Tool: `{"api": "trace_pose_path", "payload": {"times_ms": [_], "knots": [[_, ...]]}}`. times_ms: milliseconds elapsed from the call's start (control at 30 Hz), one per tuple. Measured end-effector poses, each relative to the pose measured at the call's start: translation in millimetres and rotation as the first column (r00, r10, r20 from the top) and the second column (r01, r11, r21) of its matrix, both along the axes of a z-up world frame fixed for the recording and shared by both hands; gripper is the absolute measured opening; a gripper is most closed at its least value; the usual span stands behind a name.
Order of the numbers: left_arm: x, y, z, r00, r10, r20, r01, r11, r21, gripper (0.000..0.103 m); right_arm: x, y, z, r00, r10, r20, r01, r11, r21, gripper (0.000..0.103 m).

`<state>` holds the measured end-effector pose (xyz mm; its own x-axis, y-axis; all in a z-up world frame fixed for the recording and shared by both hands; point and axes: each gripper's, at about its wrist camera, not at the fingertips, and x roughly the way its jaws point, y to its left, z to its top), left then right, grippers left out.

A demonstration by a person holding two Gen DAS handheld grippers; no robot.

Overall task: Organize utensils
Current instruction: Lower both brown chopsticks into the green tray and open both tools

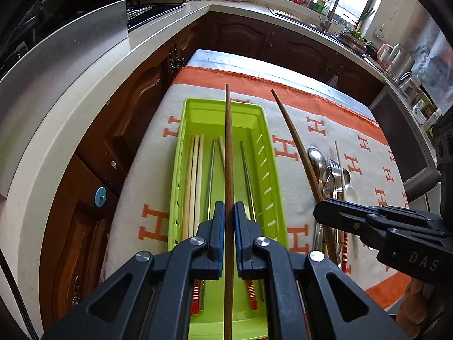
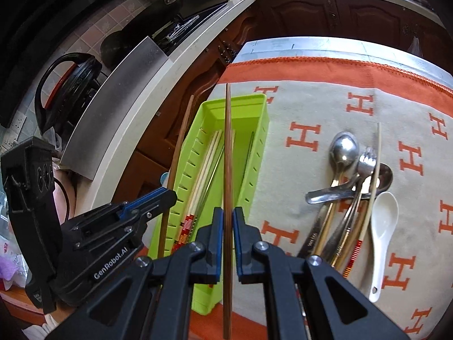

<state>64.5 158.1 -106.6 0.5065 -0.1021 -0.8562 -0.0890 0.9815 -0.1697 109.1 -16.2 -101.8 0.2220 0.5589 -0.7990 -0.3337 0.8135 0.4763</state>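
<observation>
Two long brown chopsticks are held, one in each gripper. The left gripper (image 1: 228, 212) is clamped on the left chopstick (image 1: 228, 147), which runs straight toward 12 o'clock in its own view, above the green tray (image 1: 263, 175) and over the chopsticks lying in it. The right gripper (image 2: 226, 218) is clamped on the right chopstick (image 2: 227, 147), which in its own view also points to 12 o'clock, crossing above the tray's right half. In the left view the right gripper (image 1: 318, 212) enters from 3 o'clock with its chopstick (image 1: 294, 141) slanting toward 11 o'clock over the cloth (image 1: 368, 147), just right of the tray. In the right view the left gripper (image 2: 172, 195) enters from 9 o'clock, its chopstick (image 2: 177, 158) beside the tray's left wall. The tray holds pale chopsticks (image 1: 195, 175), metal chopsticks (image 1: 211, 175) and red-striped ends near 6 o'clock. At 3 o'clock from the tray, a heap lies on the H-patterned cloth: a steel spoon (image 2: 343, 147), a fork (image 2: 366, 160), one pale chopstick (image 2: 375, 170) and a white spoon (image 2: 382, 226). A counter (image 1: 93, 65) curves from 9 to 1 o'clock, with dark wooden cabinets (image 1: 136, 119) below and a tap (image 1: 332, 8) at 1 o'clock.
</observation>
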Motion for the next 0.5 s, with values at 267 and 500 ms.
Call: {"api": "trace_pose_path", "payload": {"times_ms": [267,500], "knots": [[4.8,16.3,-8.3,1.000,0.018,0.001,-0.018,1.000,0.024,0.011,13.0,35.4,-7.6,0.998,-0.023,-0.052,0.023,1.000,-0.007,0.007],[0.9,26.7,-3.4,0.999,0.036,0.024,-0.037,0.998,0.056,0.033,14.5,41.8,-16.9,0.994,-0.077,-0.078,0.075,0.997,-0.025,0.008]]}}
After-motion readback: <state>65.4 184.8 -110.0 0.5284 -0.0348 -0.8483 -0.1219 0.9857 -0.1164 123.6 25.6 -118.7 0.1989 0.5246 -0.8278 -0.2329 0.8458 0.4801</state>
